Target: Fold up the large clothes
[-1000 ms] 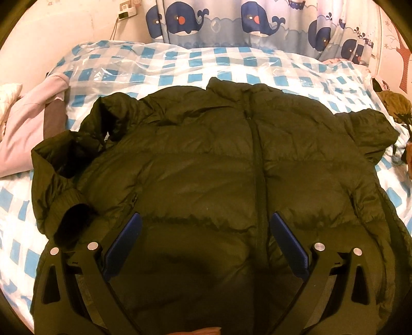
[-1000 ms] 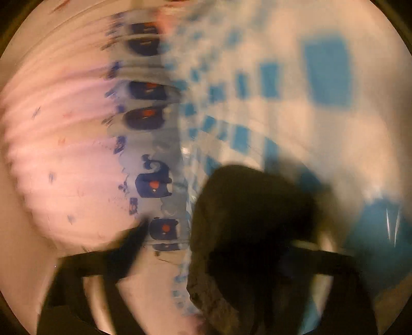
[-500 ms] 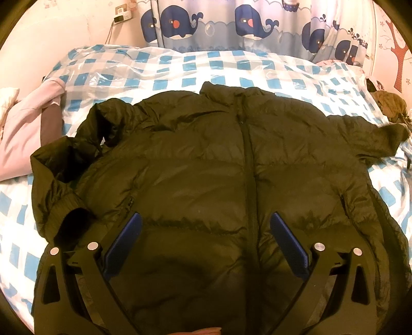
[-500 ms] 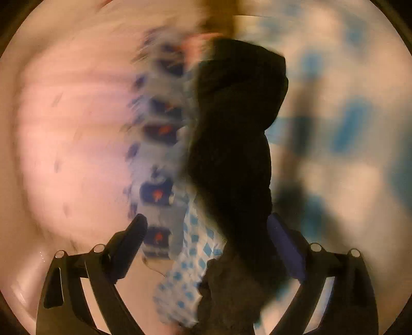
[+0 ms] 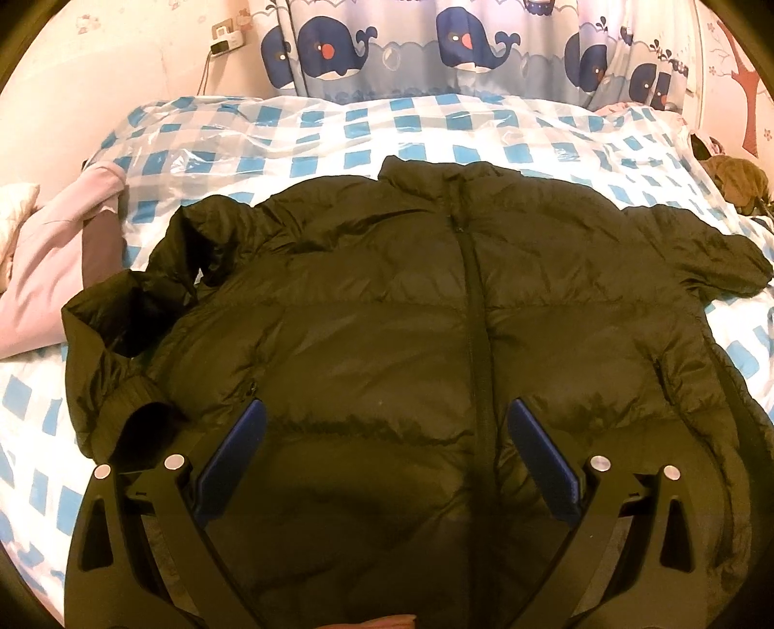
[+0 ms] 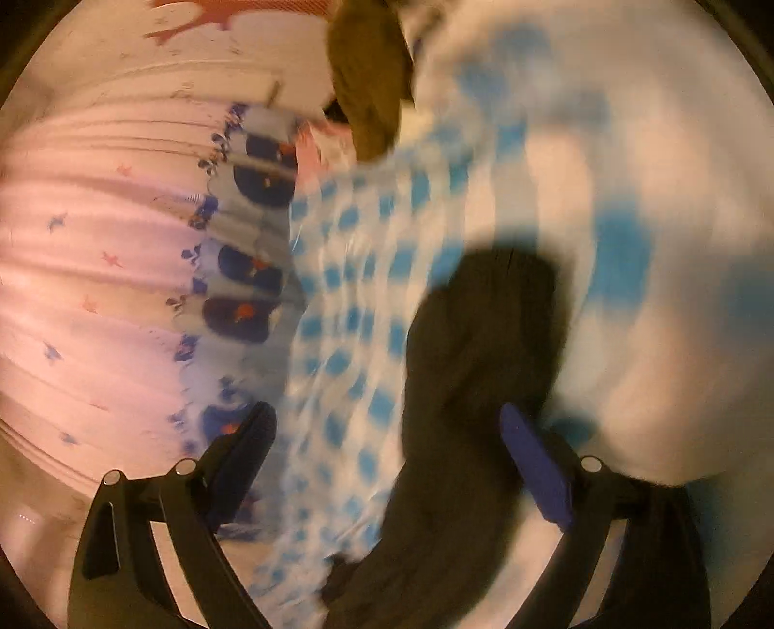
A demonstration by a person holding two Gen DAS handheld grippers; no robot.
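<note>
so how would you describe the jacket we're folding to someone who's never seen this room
Start at the bed with the blue and white checked cover, below the whale curtain. Spread front up across its middle is the puffer jacket, zipped closed. It is dark olive and quilted, unlike the pink garment at the bed's left edge.

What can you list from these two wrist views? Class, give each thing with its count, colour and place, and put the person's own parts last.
puffer jacket: one, dark olive-black, spread front up on the bed, zipped, sleeves out to both sides
bed cover: one, white with blue checks, under the jacket
whale curtain: one, pale blue with navy whales, behind the bed
pink garment: one, pink with a brown part, at the bed's left edge
brown garment: one, olive-brown, far right of the bed
wall socket: one, white, on the wall upper left
left hand-held gripper: one, black with blue pads, open above the jacket's hem
right hand-held gripper: one, black with blue pads, open, over a dark sleeve; view blurred
</note>
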